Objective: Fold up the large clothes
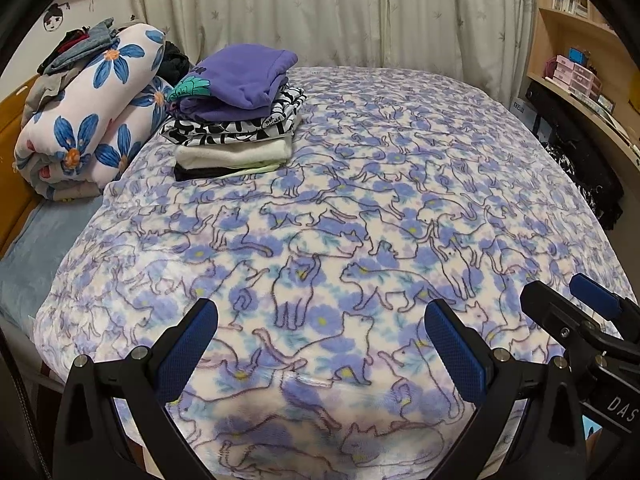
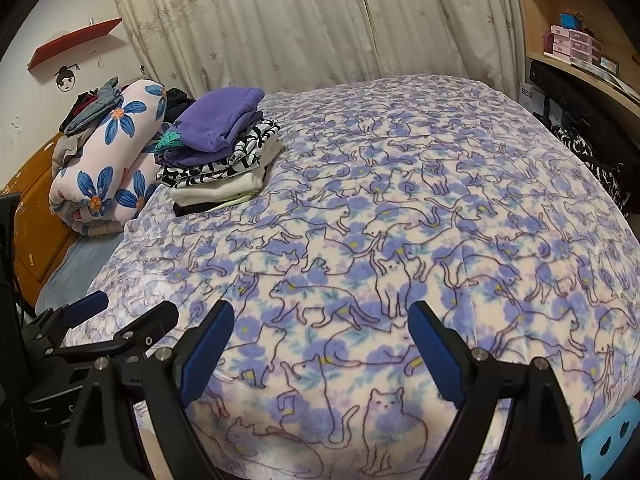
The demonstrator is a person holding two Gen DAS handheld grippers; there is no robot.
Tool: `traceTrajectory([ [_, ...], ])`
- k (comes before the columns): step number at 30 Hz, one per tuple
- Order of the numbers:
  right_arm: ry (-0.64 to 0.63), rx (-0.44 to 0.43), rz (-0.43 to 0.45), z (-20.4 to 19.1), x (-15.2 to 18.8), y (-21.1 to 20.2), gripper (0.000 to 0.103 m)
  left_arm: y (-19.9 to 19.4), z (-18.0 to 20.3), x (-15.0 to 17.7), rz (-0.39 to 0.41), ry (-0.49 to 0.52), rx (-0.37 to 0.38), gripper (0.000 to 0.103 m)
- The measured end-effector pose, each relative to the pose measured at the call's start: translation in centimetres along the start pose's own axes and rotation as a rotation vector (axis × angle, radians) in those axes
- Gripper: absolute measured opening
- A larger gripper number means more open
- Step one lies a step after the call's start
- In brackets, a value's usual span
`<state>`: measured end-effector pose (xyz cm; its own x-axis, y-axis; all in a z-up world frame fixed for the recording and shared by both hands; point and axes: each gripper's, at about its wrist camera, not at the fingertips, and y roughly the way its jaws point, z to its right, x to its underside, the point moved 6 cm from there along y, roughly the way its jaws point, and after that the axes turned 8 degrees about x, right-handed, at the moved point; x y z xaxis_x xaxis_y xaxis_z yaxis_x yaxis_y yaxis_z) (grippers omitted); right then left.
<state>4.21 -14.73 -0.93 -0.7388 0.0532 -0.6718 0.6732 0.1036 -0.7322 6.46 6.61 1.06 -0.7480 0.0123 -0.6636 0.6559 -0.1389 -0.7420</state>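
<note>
- The bed point(image 1: 360, 208) fills both views; a fleece blanket point(image 2: 400, 240) with outlined cats and purple-blue flowers on a pale ground is spread flat over it, soft and fuzzy, drooping over the near edge.
- Pale curtains point(image 1: 320, 12) with a faint leaf print hang in folds along the far wall.
- A wooden shelf unit point(image 1: 580, 40) stands at the far right, holding pink boxes and books; dark cloth hangs below it.
- A rolled quilt point(image 1: 92, 120), pink with big blue flowers, lies at the far left by the orange wooden headboard point(image 2: 36, 216), with loose dark and grey garments heaped on top.
- The stack point(image 1: 236, 116) of folded clothes sits on the blanket at the far left, just beside the quilt: a purple top uppermost, then a black-and-white print, cream, pale green and black layers.
- A red wall shelf point(image 2: 76, 42) hangs at upper left above a small drawn face.
- The left tongs point(image 1: 320, 344) stand wide open over the near edge of the blanket, blue ribbed pads empty.
- The right tongs point(image 2: 320, 344) are likewise spread wide, gripping nothing, beside the left.
</note>
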Motion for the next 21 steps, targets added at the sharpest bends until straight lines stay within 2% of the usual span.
traceTrajectory([
  [21,-0.003,-0.006,-0.013,-0.64,0.91,0.23,0.089,0.38,-0.64,0.61,-0.007,-0.019,-0.016,0.101],
])
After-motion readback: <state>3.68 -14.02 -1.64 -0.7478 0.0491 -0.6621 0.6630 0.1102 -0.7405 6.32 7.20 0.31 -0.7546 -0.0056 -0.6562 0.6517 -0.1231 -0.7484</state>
